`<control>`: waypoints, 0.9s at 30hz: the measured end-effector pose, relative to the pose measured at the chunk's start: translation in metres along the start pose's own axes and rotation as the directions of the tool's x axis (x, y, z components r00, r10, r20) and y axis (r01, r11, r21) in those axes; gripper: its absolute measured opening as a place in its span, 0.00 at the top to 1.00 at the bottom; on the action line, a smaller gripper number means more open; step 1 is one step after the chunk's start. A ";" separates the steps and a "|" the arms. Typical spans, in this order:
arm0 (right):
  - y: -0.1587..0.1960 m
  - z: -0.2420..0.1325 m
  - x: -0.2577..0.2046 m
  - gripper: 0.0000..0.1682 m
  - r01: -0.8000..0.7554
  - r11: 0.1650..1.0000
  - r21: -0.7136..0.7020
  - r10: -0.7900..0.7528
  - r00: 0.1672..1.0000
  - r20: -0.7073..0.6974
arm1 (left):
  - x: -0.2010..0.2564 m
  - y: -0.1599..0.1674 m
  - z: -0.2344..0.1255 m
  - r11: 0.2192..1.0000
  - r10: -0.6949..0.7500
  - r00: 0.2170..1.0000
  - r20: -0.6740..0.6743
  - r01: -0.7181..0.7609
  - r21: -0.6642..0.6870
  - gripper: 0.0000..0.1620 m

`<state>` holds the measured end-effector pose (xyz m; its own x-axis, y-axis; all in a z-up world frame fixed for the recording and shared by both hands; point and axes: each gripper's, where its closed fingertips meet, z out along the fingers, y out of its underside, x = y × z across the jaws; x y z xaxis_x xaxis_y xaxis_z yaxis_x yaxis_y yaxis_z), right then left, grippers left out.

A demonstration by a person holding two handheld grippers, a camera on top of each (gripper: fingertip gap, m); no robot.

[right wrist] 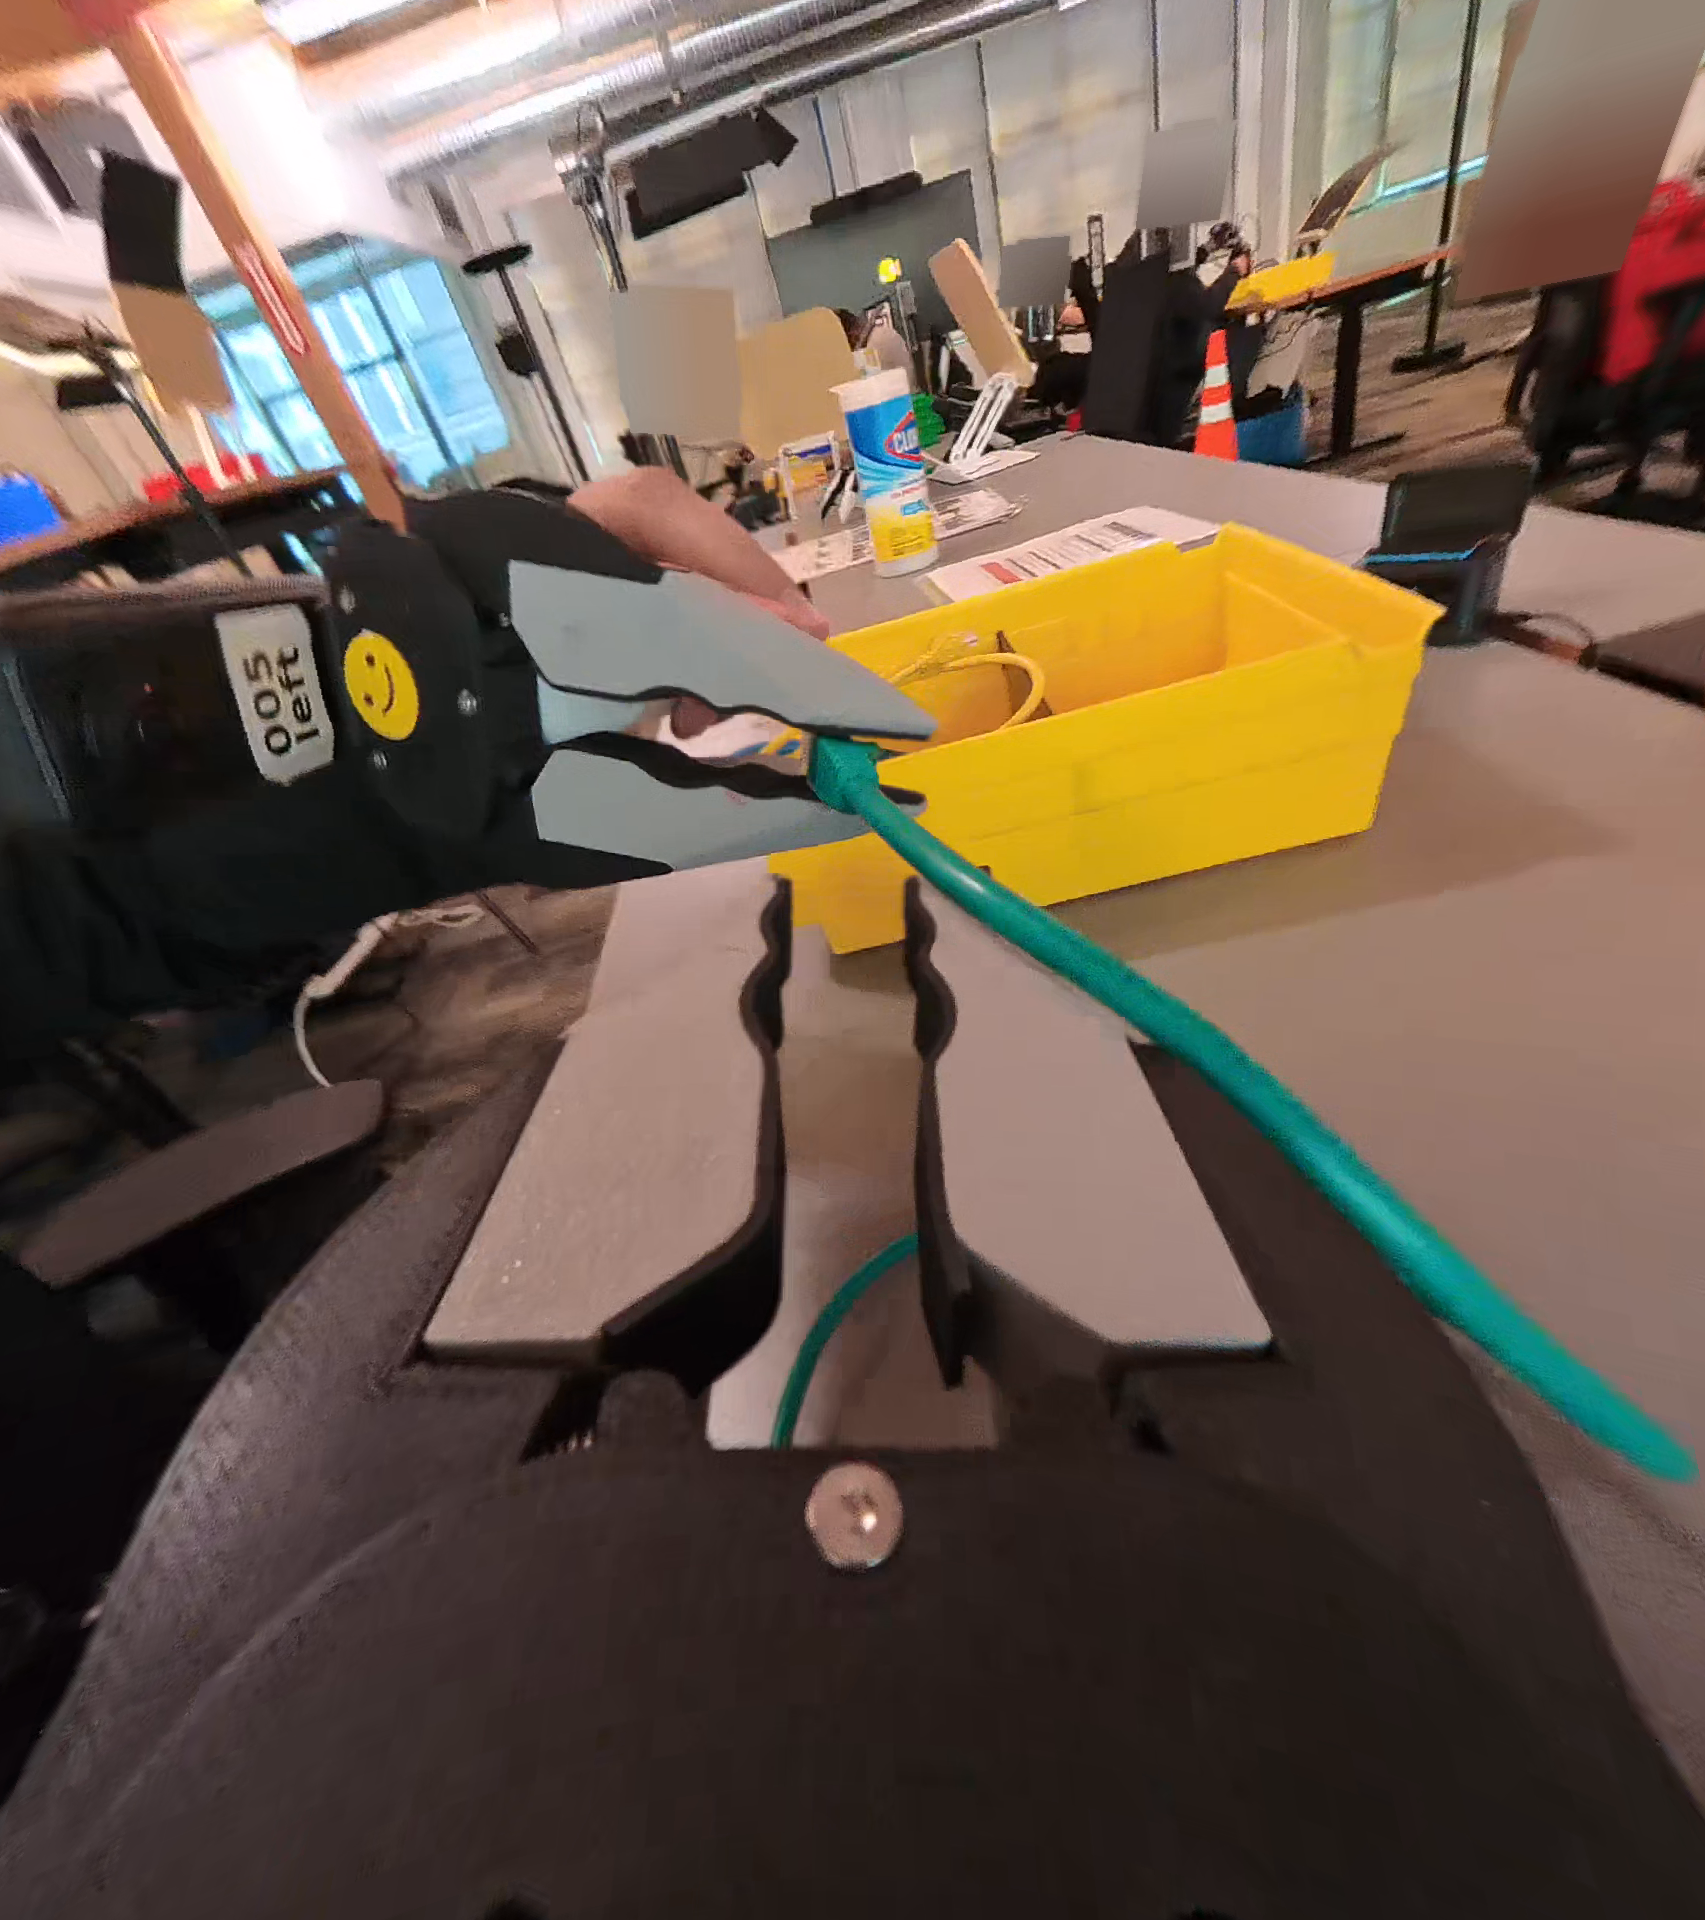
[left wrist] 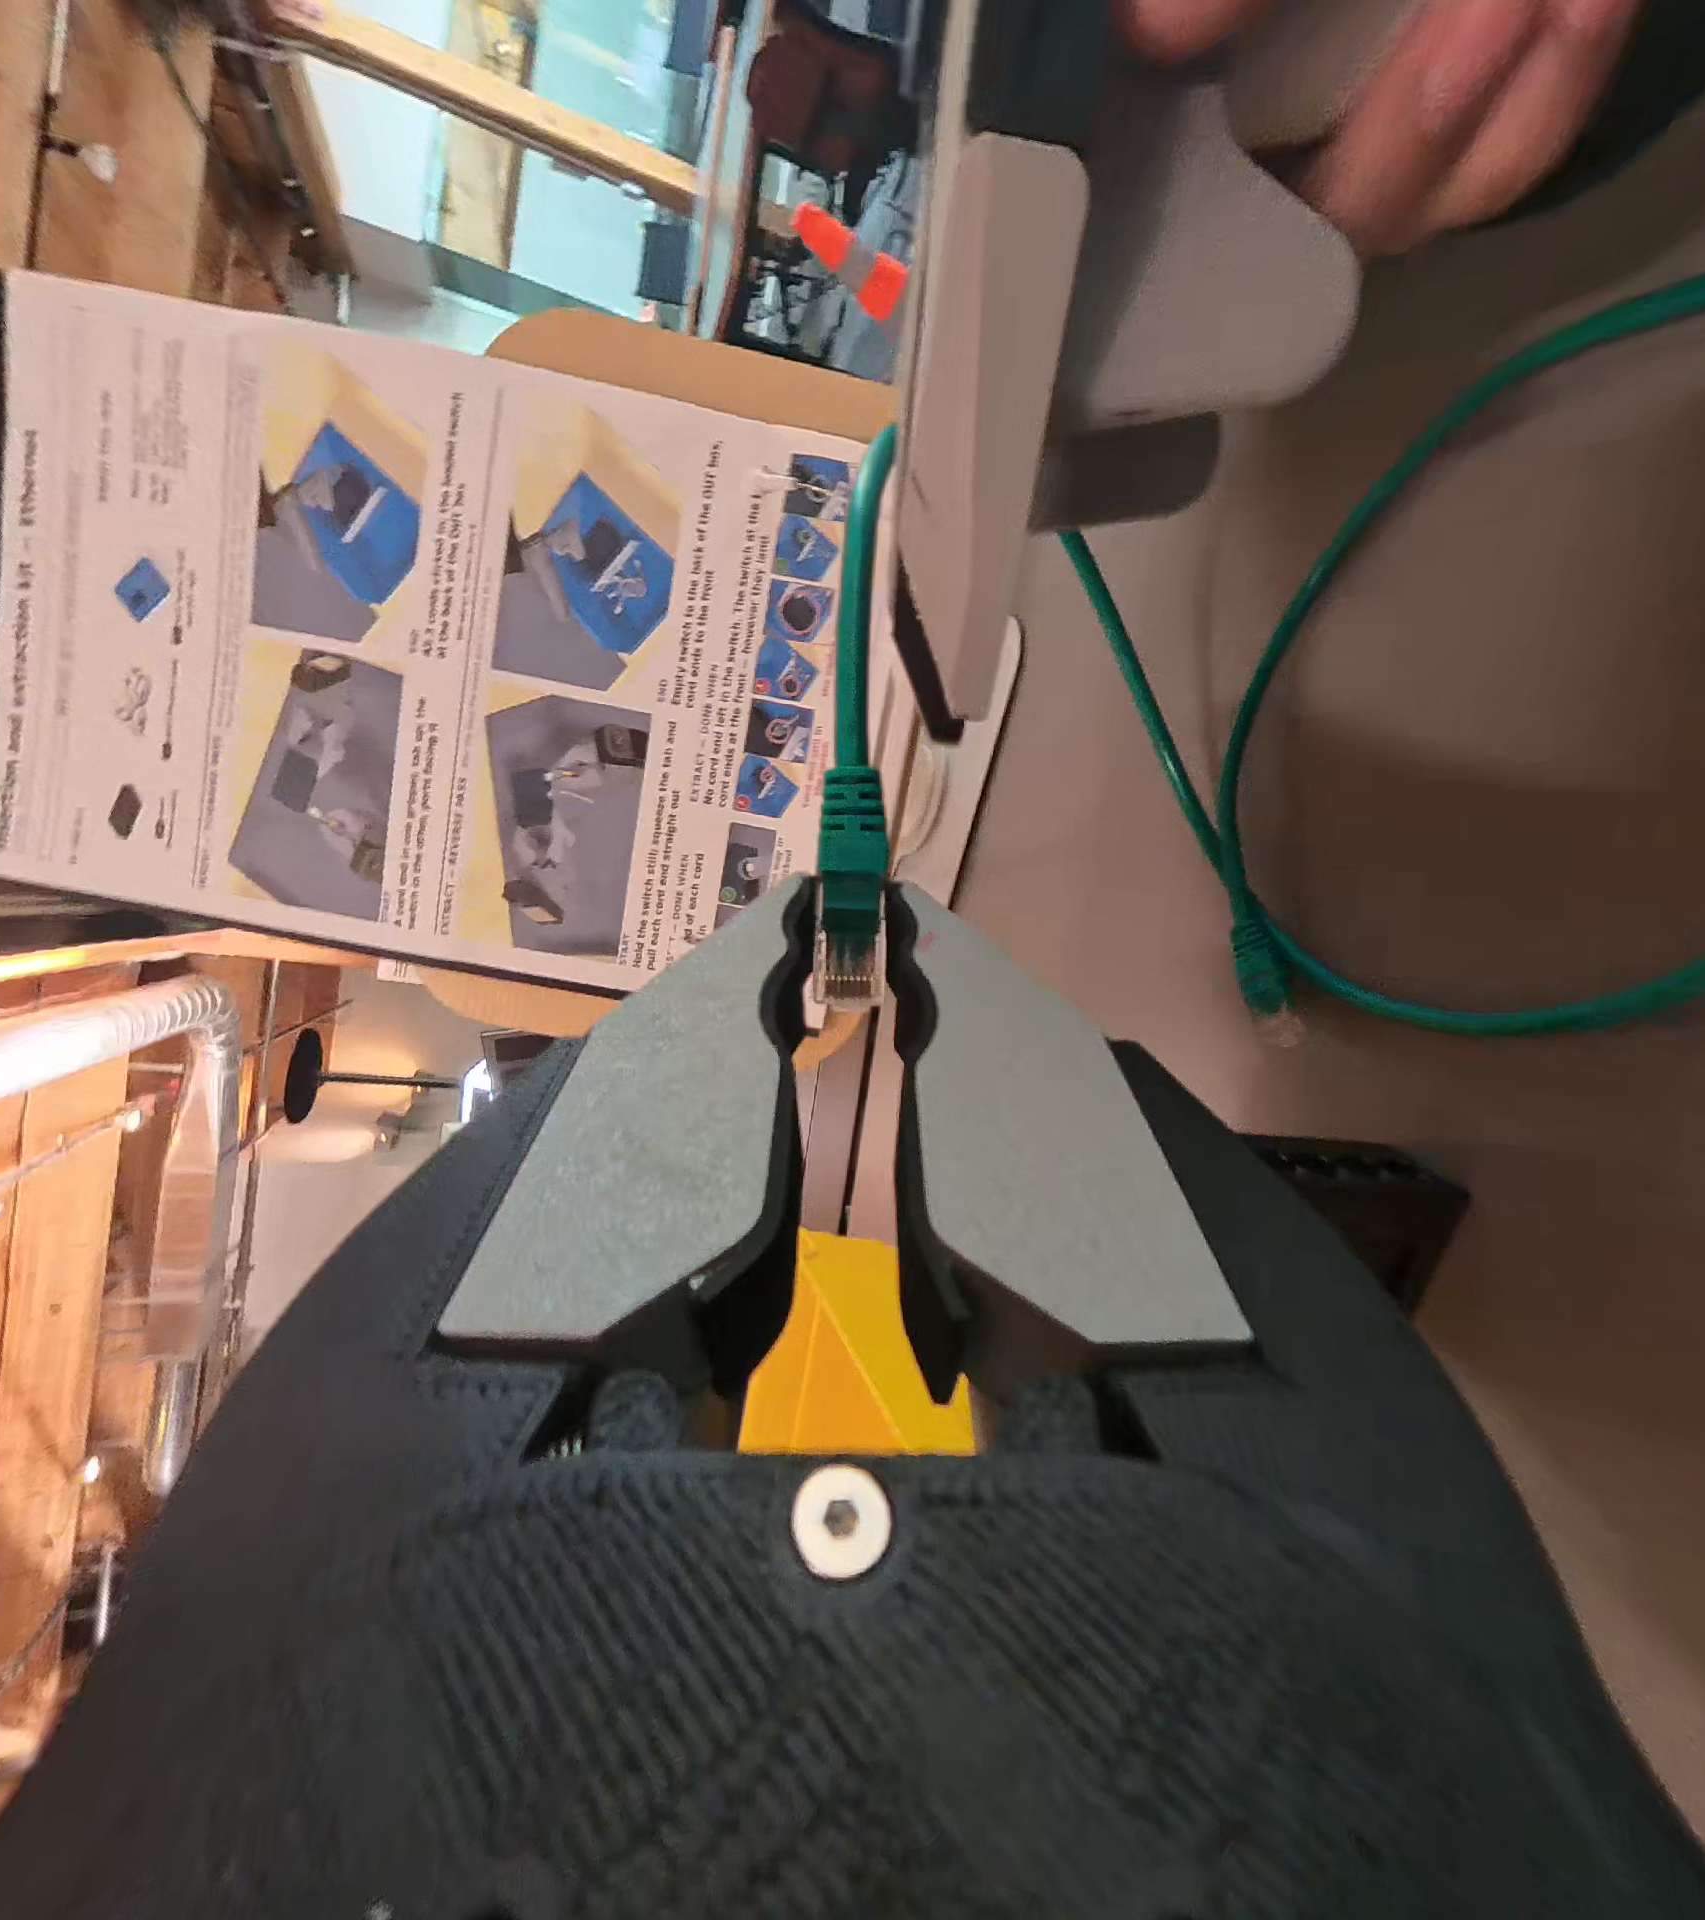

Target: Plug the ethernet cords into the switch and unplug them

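My left gripper [left wrist: 848,935] is shut on the clear plug of a green ethernet cord [left wrist: 853,821] and holds it above the grey table. The cord loops over the table [left wrist: 1450,582], and its other plug [left wrist: 1263,982] lies loose there. In the right wrist view the left gripper [right wrist: 915,764] comes in from the left with the green plug, and the cord [right wrist: 1243,1091] runs across my right finger. My right gripper [right wrist: 843,920] is open and empty, just below the left one. A black box [left wrist: 1347,1216], possibly the switch, sits on the table beside my left gripper.
A yellow bin [right wrist: 1191,769] with a yellow cord [right wrist: 1009,675] in it stands on the table right behind the grippers. Farther back are a wipes canister [right wrist: 889,468], papers and a black device [right wrist: 1450,540]. An instruction sheet [left wrist: 308,623] stands upright. My two grippers' fingertips are within a few centimetres of each other.
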<state>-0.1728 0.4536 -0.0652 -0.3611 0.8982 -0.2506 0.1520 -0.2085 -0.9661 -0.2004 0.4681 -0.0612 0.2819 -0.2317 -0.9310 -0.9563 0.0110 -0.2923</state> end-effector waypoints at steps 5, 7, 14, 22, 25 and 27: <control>-0.008 0.003 0.011 0.84 -0.073 0.993 0.093 0.075 0.997 -0.021 | 0.005 0.001 0.004 0.997 -0.083 0.996 0.041 0.082 0.011 0.93; -0.009 0.005 0.009 0.85 -0.112 0.988 0.109 0.111 0.994 0.017 | 0.007 -0.001 0.006 0.996 -0.085 0.995 0.060 0.084 0.016 0.94; -0.008 0.009 0.005 0.96 -0.131 0.984 0.123 0.126 0.991 0.055 | 0.008 -0.008 0.010 0.994 -0.103 0.992 0.067 0.101 0.031 0.93; 0.003 0.011 0.013 0.97 -0.052 0.997 0.055 0.054 0.998 -0.020 | 0.029 0.001 0.007 0.967 -0.253 0.957 -0.145 0.252 -0.023 0.85; 0.003 0.008 0.016 0.97 -0.014 0.998 0.054 0.017 0.999 -0.049 | 0.040 0.016 -0.004 0.955 -0.296 0.909 -0.293 0.275 -0.112 0.80; 0.004 0.008 0.016 0.97 0.013 0.999 0.040 -0.011 0.998 -0.055 | 0.046 0.034 -0.008 0.953 -0.292 0.888 -0.355 0.239 -0.186 0.75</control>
<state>-0.1854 0.4636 -0.0736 -0.3116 0.9204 -0.2361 0.1098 -0.2119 -0.9711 -0.2205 0.4498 -0.1118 0.5021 -0.5542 -0.6639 -0.8584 -0.2261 -0.4604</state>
